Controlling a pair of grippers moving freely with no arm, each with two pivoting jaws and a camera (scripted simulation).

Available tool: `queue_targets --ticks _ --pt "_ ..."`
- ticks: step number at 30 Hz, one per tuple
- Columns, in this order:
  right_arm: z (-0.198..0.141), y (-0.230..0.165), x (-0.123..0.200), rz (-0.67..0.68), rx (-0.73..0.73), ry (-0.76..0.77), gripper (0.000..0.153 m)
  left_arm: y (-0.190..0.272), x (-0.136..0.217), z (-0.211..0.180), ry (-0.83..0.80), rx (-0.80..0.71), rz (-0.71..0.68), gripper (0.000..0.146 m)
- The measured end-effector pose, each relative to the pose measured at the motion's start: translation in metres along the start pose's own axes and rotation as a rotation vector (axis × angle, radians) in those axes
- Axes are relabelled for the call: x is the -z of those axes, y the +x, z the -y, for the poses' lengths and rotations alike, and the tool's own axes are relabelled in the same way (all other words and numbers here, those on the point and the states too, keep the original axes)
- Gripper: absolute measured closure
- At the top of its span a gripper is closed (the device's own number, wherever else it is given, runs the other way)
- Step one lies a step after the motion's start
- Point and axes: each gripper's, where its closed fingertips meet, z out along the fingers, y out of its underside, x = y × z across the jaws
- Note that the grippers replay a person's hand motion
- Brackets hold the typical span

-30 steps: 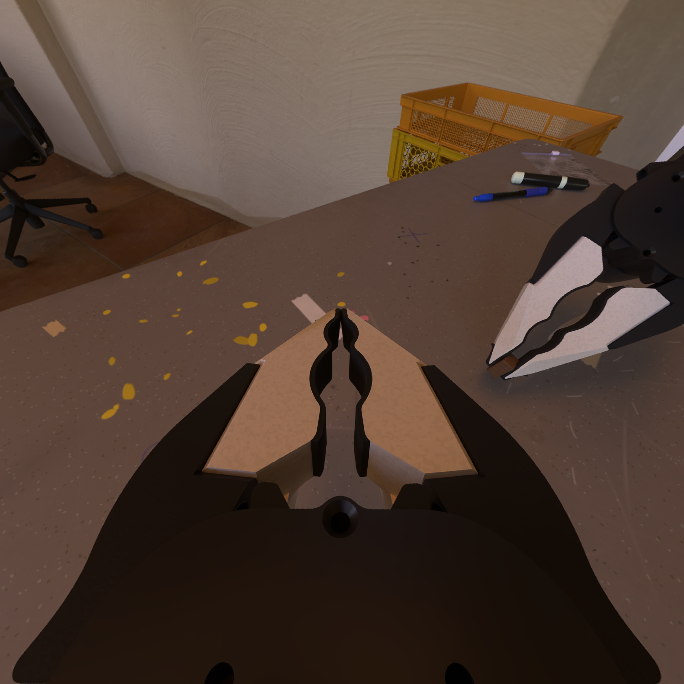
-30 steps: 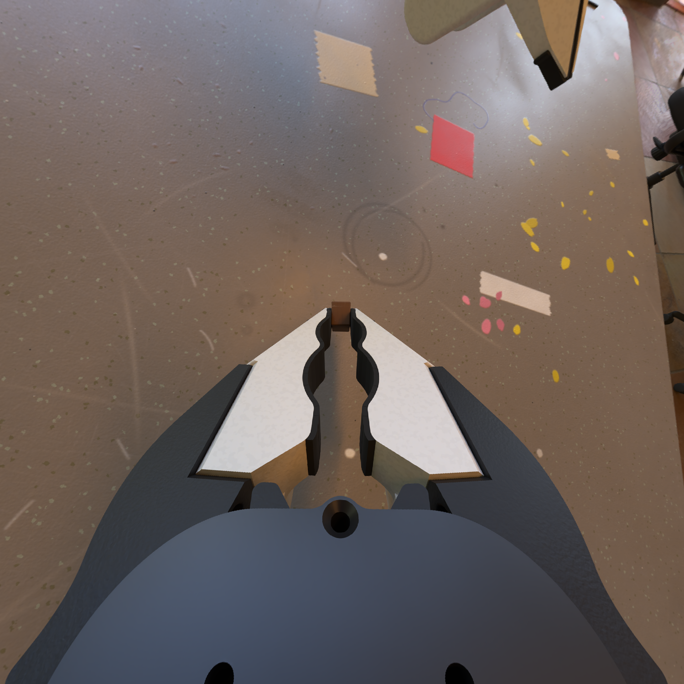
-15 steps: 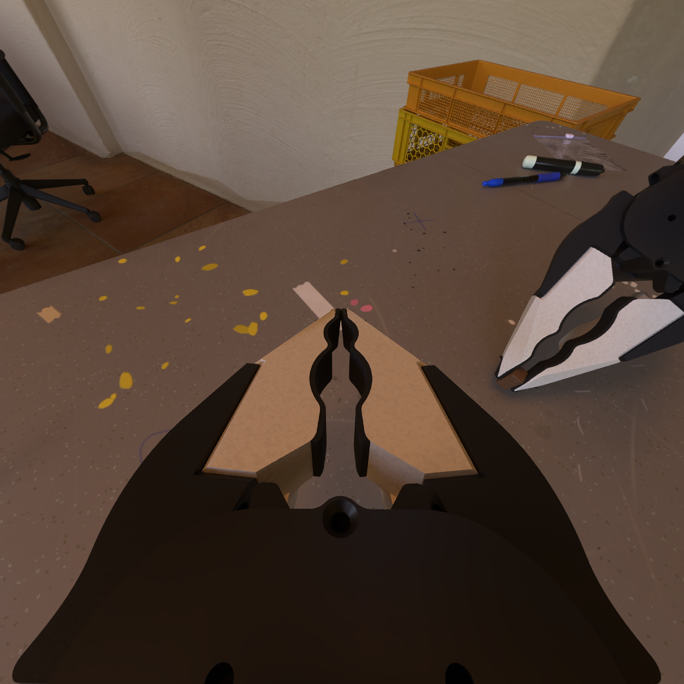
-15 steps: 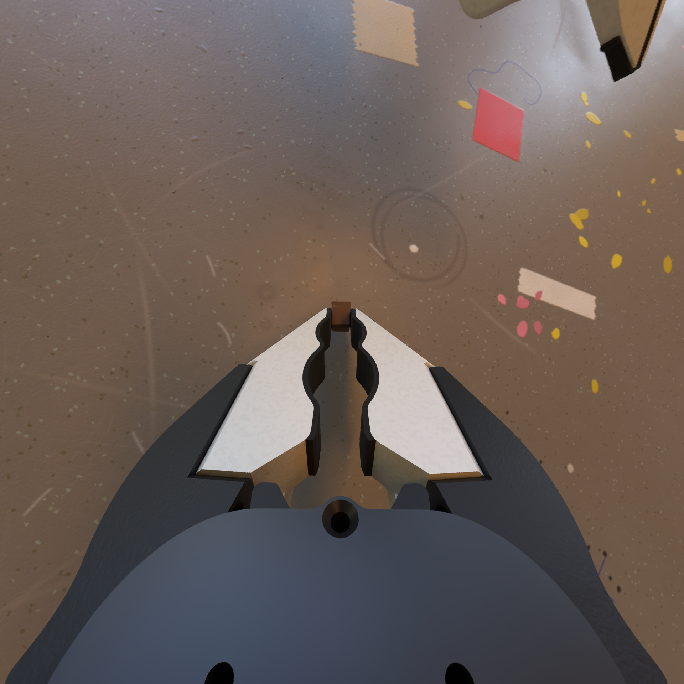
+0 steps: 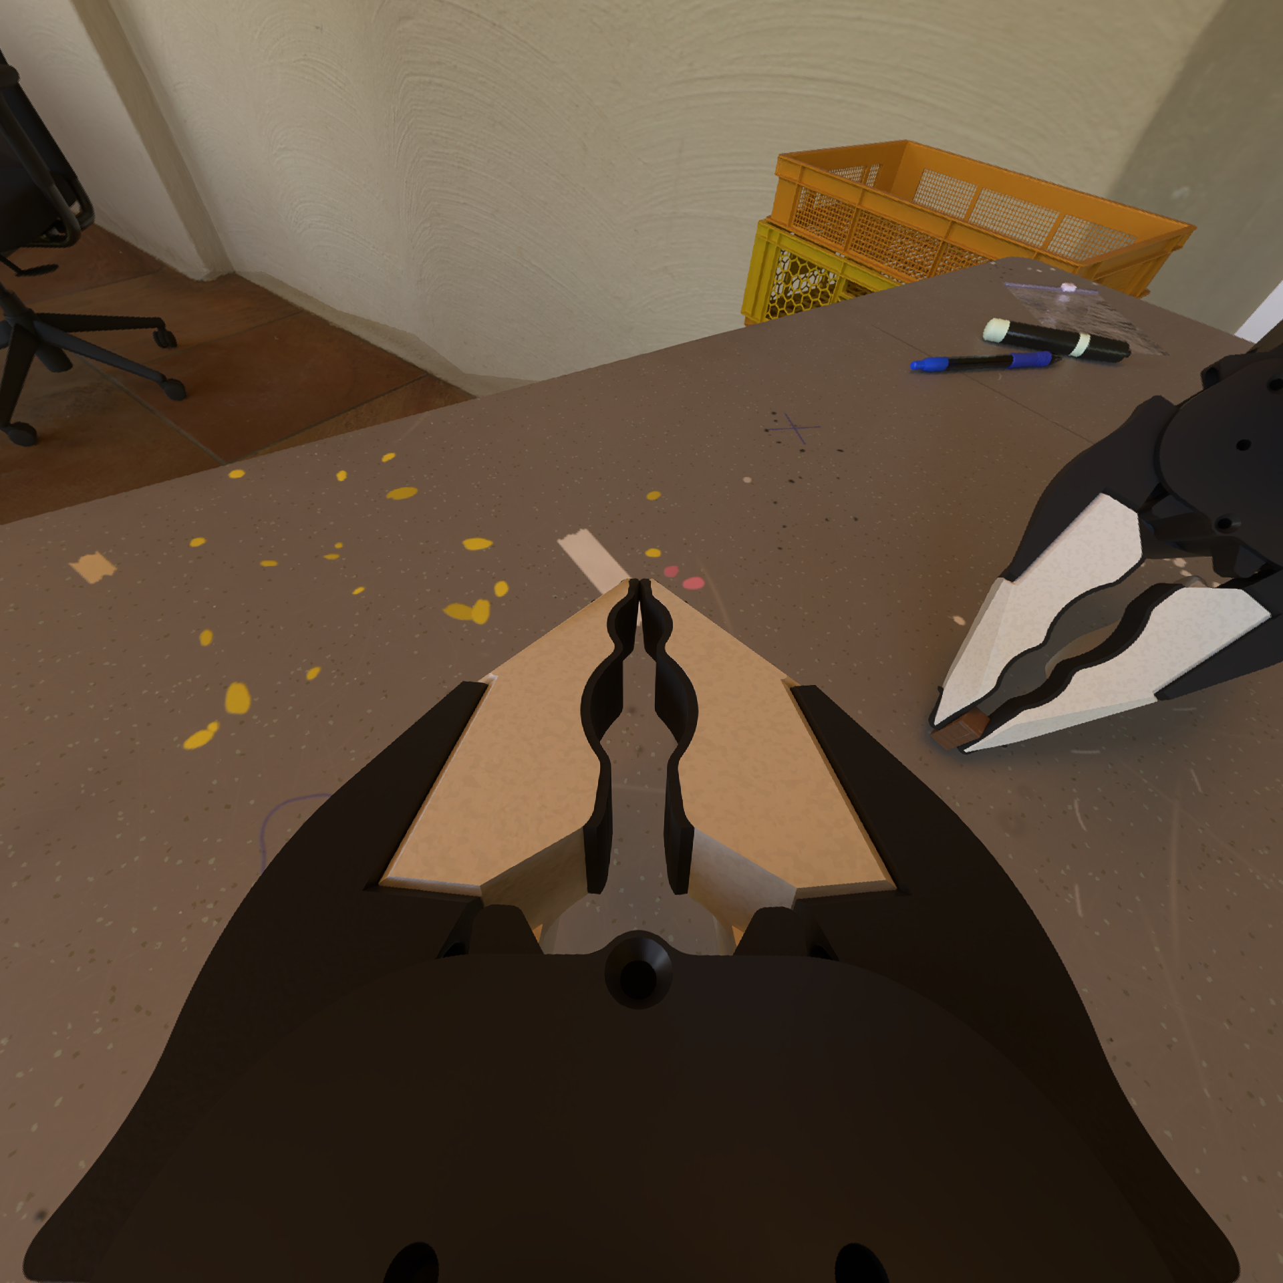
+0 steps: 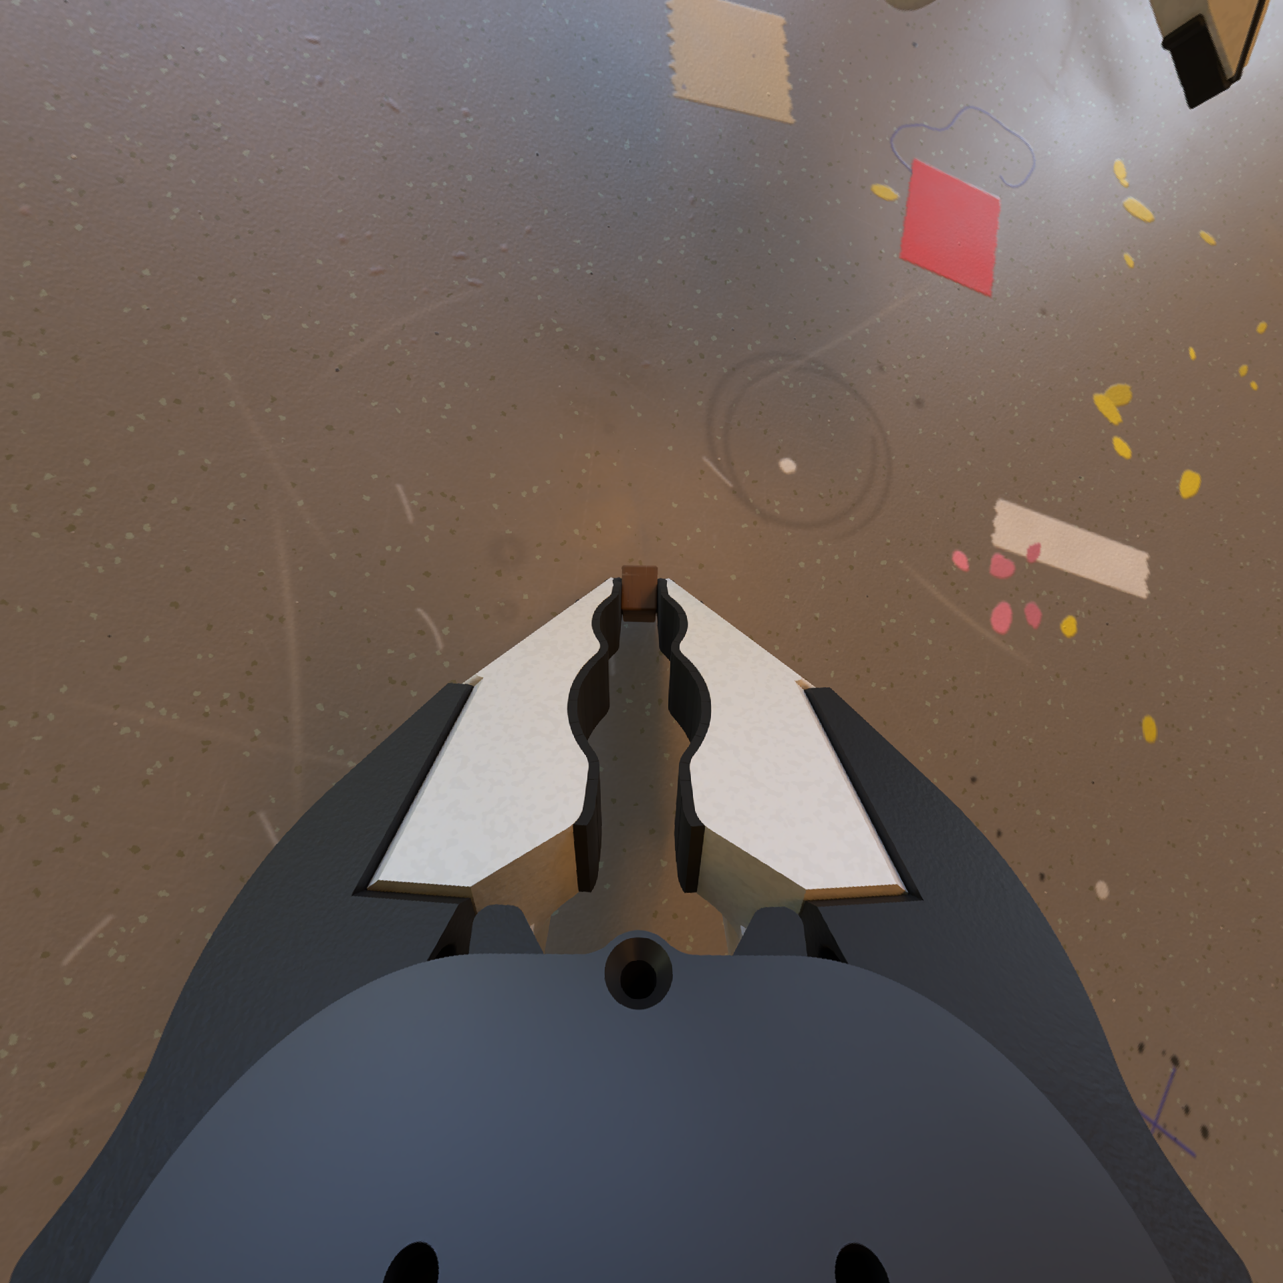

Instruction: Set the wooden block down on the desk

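Note:
A small brown wooden block [image 6: 639, 591] sits pinched between the tips of my right gripper [image 6: 639, 589], which is shut on it and points down at the brown desk [image 6: 347, 347]. In the left wrist view the right gripper [image 5: 952, 734] shows at the right, its tips low over the desk with the block [image 5: 958, 730] between them. I cannot tell whether the block touches the desk. My left gripper [image 5: 639, 587] is shut and empty above the desk, to the left of the right one. Its fingertip [image 6: 1211, 52] shows at the top right of the right wrist view.
Two pens [image 5: 1027, 347] lie at the desk's far right. Orange and yellow crates [image 5: 937, 222] stand behind the desk by the wall. An office chair [image 5: 42, 278] stands on the floor at left. A red square [image 6: 950, 225], tape strips [image 6: 1069, 548] and paint specks mark the desk.
The right gripper has moved along the desk with the block still held; desk marks slide right and down in its view. The left gripper has lifted and drawn back slightly, staying shut.

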Motion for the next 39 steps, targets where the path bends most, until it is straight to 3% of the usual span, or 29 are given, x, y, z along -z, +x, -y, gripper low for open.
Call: queue_targets --ticks 15,26,33,39 --pt "0.000 -0.001 -0.001 0.020 -0.024 0.015 0.143 -0.003 -0.004 -0.009 -0.042 0.042 -0.006 0.146" --pt "0.005 -0.012 -0.002 0.080 -0.056 -0.006 0.144 0.009 -0.004 -0.008 -0.049 0.112 -0.107 0.146" --pt "0.007 -0.013 -0.002 0.044 -0.040 -0.081 0.136 0.039 0.022 0.013 -0.027 0.101 -0.214 0.146" --pt "0.007 -0.013 -0.003 0.060 -0.029 -0.181 0.137 0.048 0.052 -0.006 -0.147 0.083 -0.156 0.146"
